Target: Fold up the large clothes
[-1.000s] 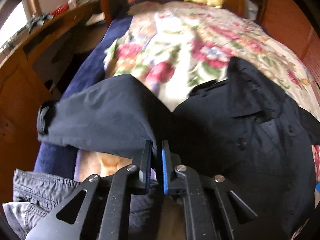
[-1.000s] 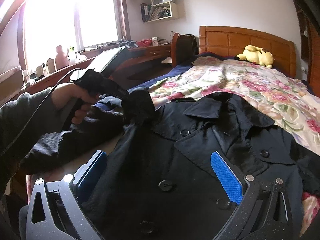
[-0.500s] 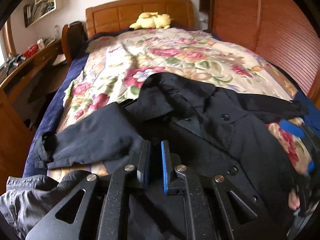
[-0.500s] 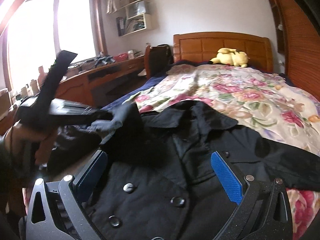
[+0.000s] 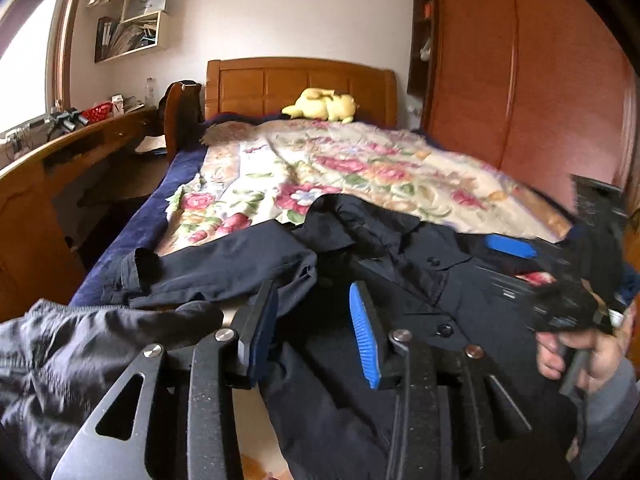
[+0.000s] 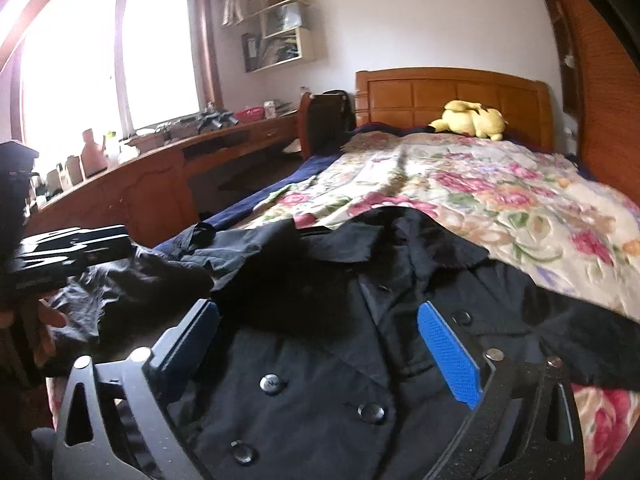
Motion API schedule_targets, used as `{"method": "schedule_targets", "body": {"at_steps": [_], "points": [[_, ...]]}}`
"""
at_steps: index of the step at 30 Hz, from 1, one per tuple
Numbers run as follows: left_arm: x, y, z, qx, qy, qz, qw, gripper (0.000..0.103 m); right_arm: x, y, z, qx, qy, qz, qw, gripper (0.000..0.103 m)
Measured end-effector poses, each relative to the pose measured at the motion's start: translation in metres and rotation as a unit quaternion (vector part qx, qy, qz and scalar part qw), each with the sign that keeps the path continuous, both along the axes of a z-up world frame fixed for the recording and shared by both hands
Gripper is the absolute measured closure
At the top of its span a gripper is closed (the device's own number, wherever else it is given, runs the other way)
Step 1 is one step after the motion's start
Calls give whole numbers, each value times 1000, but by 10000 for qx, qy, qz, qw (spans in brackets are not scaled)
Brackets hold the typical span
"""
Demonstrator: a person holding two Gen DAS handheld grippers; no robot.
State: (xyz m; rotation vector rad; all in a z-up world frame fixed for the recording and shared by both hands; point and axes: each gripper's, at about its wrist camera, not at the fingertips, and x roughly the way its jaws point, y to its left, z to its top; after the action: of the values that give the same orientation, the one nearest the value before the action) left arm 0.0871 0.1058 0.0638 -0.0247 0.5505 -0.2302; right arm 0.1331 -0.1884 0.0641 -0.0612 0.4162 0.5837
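The left gripper [image 5: 314, 320] has just been opening, nothing between its jaws, above the black buttoned fabric coat [image 6: 320, 360]. The right gripper [image 6: 320, 344] stands wide, empty.

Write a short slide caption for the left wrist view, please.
Left gripper, jaws just opening and empty, above a dark coat on a floral bed.

One dark coat [image 6: 320, 360], one grey garment [image 5: 80, 360], one yellow plush toy [image 6: 472, 118], perhaps four coat buttons.

Black coat [image 6: 320, 360], floral quilt [image 6: 500, 200], yellow plush toy [image 6: 472, 118], blue claw pads [image 6: 448, 352]
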Motion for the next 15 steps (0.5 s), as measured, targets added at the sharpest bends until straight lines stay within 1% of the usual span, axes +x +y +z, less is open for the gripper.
{"method": "schedule_targets", "body": {"at_steps": [3,4,6,7,10,13,15], "points": [[-14,13,0,-28,-211,100,9997,64,20,30,14,-156,-55,372,9992,17],[-16,16,1,8,-267,141,9995,63,29,40,17,-174,-36,491,9986,19],[-19,22,6,80,-354,130,9993,63,50,65,20,-270,45,760,9967,29],[-22,27,8,52,-399,122,9991,63,61,79,20,-292,79,883,9956,32],[-29,48,14,-158,-414,73,9990,63,96,116,13,-400,287,1136,9923,35],[-33,63,12,-116,-382,162,9991,62,133,146,-7,-591,630,1303,9877,36],[-32,73,11,-167,-353,236,9990,62,149,165,-22,-864,714,1352,9845,36]]}}
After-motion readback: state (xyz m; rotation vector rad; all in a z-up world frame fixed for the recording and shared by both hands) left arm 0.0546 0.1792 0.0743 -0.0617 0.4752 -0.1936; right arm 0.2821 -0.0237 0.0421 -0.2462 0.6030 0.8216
